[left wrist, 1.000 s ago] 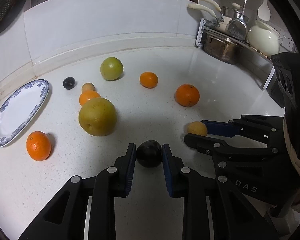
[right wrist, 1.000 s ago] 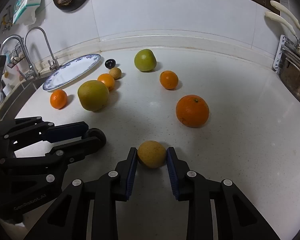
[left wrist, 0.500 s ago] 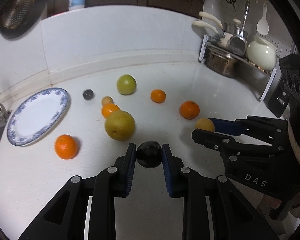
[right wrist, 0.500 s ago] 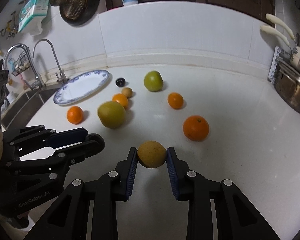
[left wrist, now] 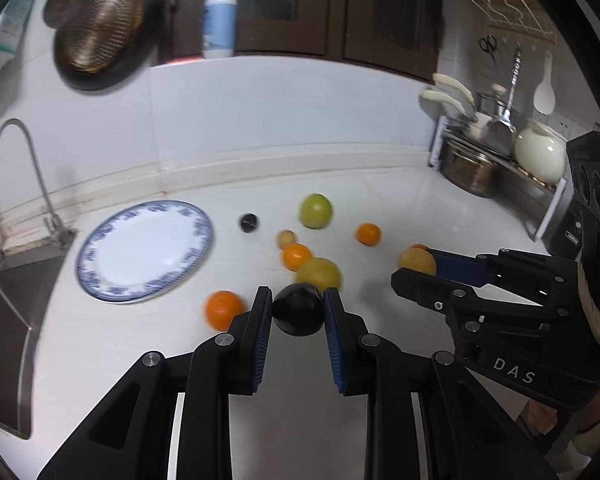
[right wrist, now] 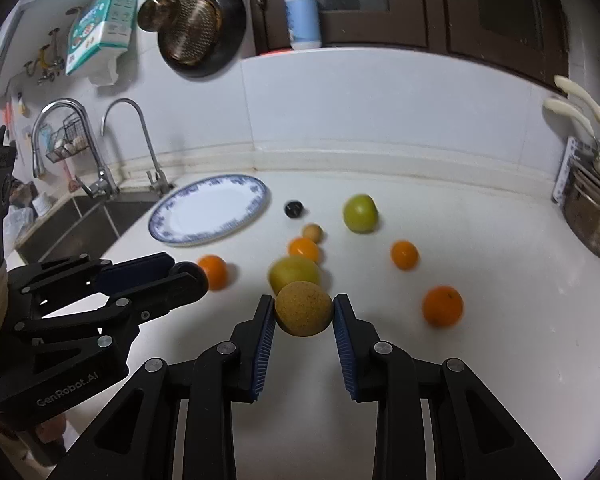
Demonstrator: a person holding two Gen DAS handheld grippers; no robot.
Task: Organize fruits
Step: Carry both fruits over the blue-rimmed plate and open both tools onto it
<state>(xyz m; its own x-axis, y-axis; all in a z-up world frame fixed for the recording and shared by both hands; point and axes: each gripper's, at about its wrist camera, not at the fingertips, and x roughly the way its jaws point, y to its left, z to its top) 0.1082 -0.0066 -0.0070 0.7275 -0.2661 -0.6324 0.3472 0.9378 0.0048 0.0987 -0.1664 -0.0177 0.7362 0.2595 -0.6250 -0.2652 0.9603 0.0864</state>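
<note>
The left hand-held gripper (left wrist: 298,314) is closed on a dark round fruit (left wrist: 298,314), held above the counter (left wrist: 400,208). The right hand-held gripper (right wrist: 304,314) clamps a yellow-brown fruit (right wrist: 304,314). The blue-rimmed plate (left wrist: 144,250) is near the sink (left wrist: 4,320).

A dark round plum (left wrist: 298,314) is sitting low at frame centre; a speckled tan fruit (right wrist: 304,309) likewise. Oranges (right wrist: 443,305), a green fruit (right wrist: 360,213) and a blue-rimmed plate (right wrist: 210,209) are lying mid-frame.
</note>
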